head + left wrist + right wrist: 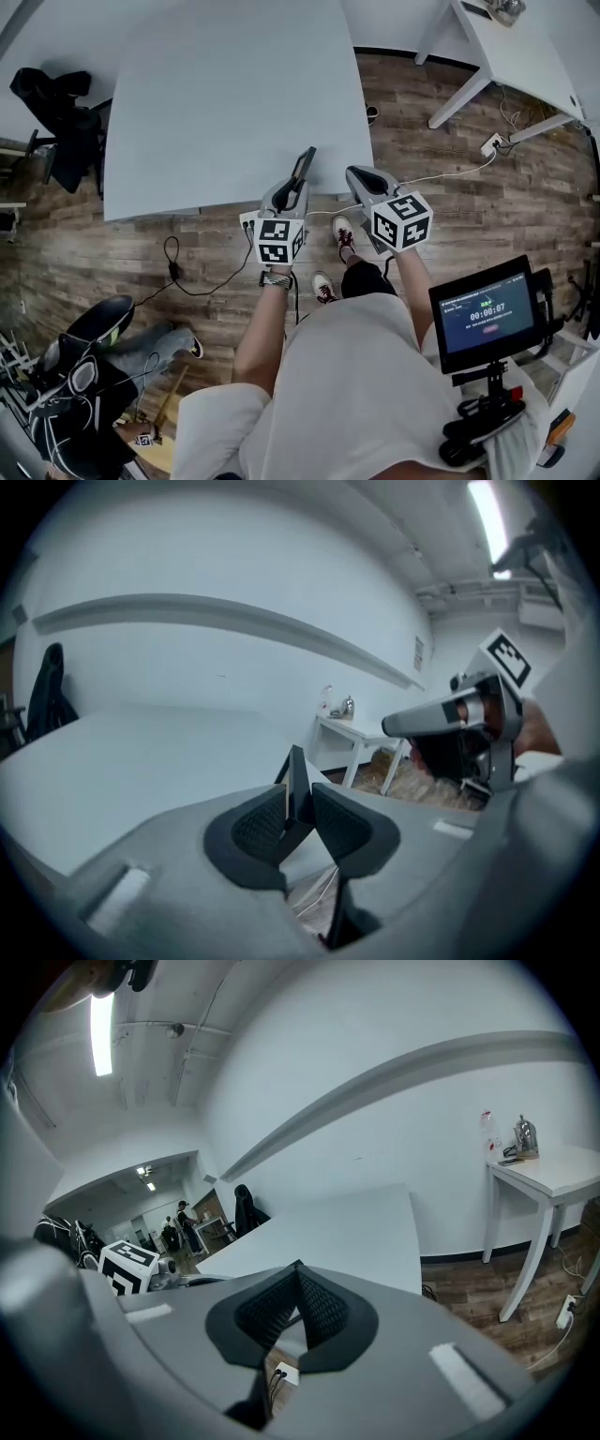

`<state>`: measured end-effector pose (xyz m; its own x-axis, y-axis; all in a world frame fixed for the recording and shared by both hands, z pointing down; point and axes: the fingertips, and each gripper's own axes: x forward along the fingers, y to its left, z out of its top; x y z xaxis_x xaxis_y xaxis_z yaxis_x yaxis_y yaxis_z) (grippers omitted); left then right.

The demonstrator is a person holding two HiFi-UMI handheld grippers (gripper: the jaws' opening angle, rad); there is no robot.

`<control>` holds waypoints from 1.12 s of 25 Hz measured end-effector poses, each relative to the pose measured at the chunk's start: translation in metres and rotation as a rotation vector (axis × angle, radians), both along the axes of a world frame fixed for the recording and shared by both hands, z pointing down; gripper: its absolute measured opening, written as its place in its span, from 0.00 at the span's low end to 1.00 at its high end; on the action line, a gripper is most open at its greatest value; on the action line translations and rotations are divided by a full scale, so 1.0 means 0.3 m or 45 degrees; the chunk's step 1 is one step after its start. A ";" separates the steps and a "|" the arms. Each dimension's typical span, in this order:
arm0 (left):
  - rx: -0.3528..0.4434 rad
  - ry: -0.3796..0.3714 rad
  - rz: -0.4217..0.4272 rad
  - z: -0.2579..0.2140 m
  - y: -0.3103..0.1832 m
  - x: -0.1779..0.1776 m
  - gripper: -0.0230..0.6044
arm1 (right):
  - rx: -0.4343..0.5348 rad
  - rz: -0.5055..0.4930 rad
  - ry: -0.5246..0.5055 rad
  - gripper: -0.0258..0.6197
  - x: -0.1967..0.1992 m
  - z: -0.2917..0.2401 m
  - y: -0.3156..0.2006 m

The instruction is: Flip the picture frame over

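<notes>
1. Two grippers hang over the table's (pixel 234 94) near edge.
2. Left gripper (pixel 300 797) is clamped on the picture frame (pixel 297 761), which is edge-on and off the table.
3. Right gripper (pixel 297 1279) is beside it, jaws closed and empty.
4. Looks mid-flip. Next move: finish the roll, lay the frame flat on the table, then release.

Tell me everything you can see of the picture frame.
The picture frame is a thin, dark, flat panel seen edge-on, with a pale tan strip along one side. It stands on edge, pinched between the pads of the left gripper, a corner poking past them, over the near edge of the white table. Its face is hidden.
</notes>
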<state>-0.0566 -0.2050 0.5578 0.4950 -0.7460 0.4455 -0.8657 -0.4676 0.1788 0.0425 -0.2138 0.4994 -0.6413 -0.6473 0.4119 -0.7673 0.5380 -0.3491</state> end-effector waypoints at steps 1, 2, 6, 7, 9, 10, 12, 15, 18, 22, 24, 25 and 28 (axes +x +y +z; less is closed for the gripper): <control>-0.012 0.063 -0.039 -0.008 -0.011 -0.002 0.18 | -0.005 -0.002 -0.010 0.04 0.002 -0.003 -0.011; -0.024 0.121 -0.075 -0.013 -0.023 -0.001 0.18 | -0.012 -0.004 -0.023 0.04 0.006 -0.004 -0.024; -0.058 0.330 -0.206 -0.011 -0.056 -0.034 0.17 | -0.032 -0.022 -0.053 0.04 0.004 -0.001 -0.063; -0.060 0.370 -0.239 -0.009 -0.062 -0.054 0.17 | -0.034 -0.029 -0.052 0.04 -0.003 0.001 -0.069; -0.056 0.438 -0.307 -0.003 -0.073 -0.100 0.17 | -0.036 -0.042 -0.047 0.04 -0.016 0.002 -0.080; -0.057 0.473 -0.342 0.000 -0.076 -0.125 0.17 | -0.038 -0.046 -0.045 0.04 -0.022 0.002 -0.084; -0.067 0.538 -0.415 0.013 -0.077 -0.179 0.17 | -0.040 -0.055 -0.048 0.04 -0.034 -0.002 -0.083; -0.100 0.608 -0.511 0.051 -0.068 -0.256 0.15 | -0.040 -0.074 -0.053 0.04 -0.060 -0.009 -0.077; -0.144 0.660 -0.584 0.101 -0.048 -0.303 0.15 | -0.045 -0.090 -0.046 0.04 -0.075 -0.006 -0.070; -0.196 0.716 -0.633 0.161 -0.036 -0.320 0.16 | -0.057 -0.092 -0.031 0.04 -0.073 0.010 -0.066; -0.204 0.749 -0.636 0.182 -0.039 -0.325 0.16 | -0.068 -0.093 -0.025 0.04 -0.076 0.021 -0.064; -0.209 0.774 -0.637 0.194 -0.043 -0.331 0.16 | -0.075 -0.093 -0.021 0.04 -0.078 0.029 -0.063; -0.241 0.822 -0.651 0.252 -0.055 -0.351 0.16 | -0.099 -0.092 -0.005 0.04 -0.081 0.063 -0.065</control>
<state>-0.1618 -0.2214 0.6336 0.3168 -0.8887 0.3314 -0.6638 0.0419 0.7467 0.0183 -0.2333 0.5181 -0.6868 -0.5656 0.4565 -0.7261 0.5628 -0.3950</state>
